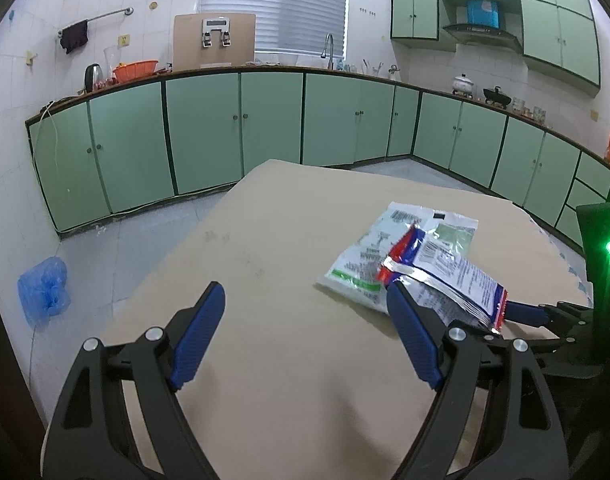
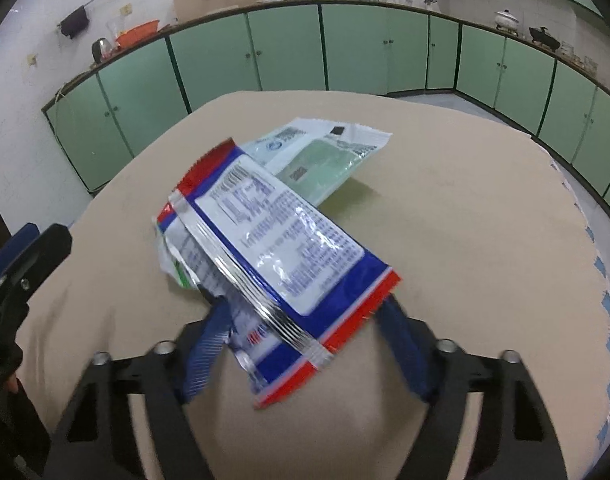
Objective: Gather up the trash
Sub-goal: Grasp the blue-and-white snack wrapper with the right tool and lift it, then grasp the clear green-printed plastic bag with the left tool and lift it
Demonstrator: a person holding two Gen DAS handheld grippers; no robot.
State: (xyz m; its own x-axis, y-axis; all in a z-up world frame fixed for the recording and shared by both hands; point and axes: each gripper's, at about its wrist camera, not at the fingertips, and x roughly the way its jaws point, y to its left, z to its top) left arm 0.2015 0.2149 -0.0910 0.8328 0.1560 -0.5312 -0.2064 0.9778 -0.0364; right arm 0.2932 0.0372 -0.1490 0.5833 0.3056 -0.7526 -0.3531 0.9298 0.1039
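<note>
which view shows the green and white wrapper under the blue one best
The left wrist view: the green and white wrapper lies mostly uncovered on the table, only its near corner under the blue and red wrapper. In the right wrist view the blue and red wrapper hides much of it, leaving its far half visible.

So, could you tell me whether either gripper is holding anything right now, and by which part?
The left gripper holds nothing. The right gripper straddles the blue wrapper's near end; a grip cannot be confirmed.
</note>
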